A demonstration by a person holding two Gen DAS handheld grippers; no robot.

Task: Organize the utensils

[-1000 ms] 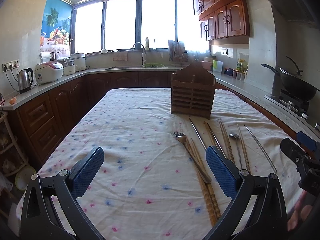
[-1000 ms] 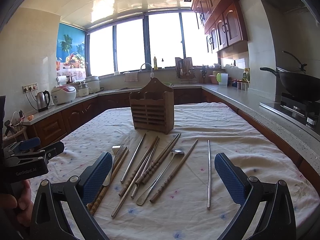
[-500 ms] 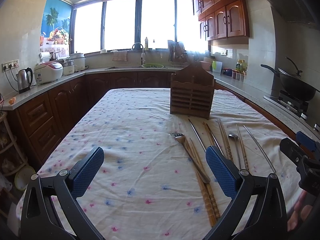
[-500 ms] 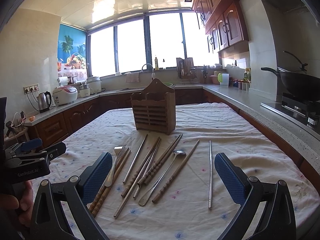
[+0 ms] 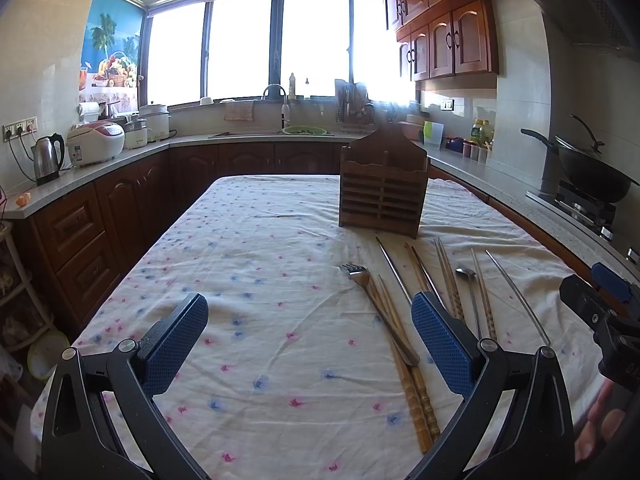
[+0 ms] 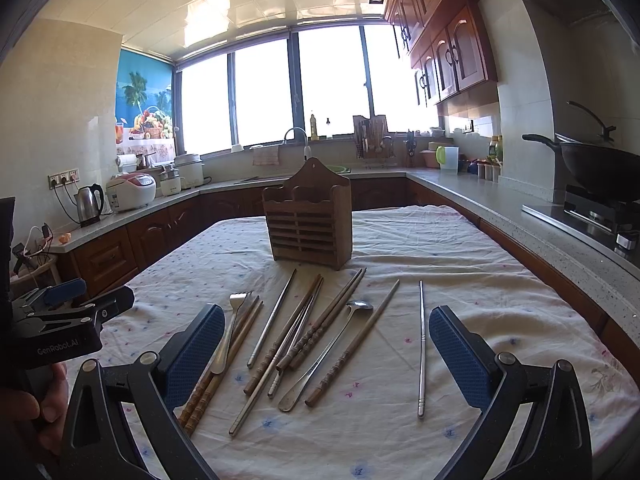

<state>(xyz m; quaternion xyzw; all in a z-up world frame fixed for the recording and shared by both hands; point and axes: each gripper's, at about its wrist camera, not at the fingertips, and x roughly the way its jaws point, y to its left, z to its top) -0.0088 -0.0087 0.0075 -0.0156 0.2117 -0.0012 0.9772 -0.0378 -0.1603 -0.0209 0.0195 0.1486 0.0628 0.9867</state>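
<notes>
A slatted wooden utensil holder stands upright on the floral tablecloth. In front of it lie a metal fork, a metal spoon, several wooden chopsticks and steel chopsticks. My right gripper hovers open over the middle of this spread, holding nothing. My left gripper is open over bare cloth, left of the fork, its right finger beside the chopsticks. Each view shows the other gripper held in a hand at its edge.
Counters run around the table: a kettle and rice cooker on the left, a sink under the window, a wok on the stove at right. Wooden cabinets hang above.
The right gripper's view has risen and drawn back slightly, so the utensils sit lower and nearer. The left gripper has barely shifted. Both stay open.
</notes>
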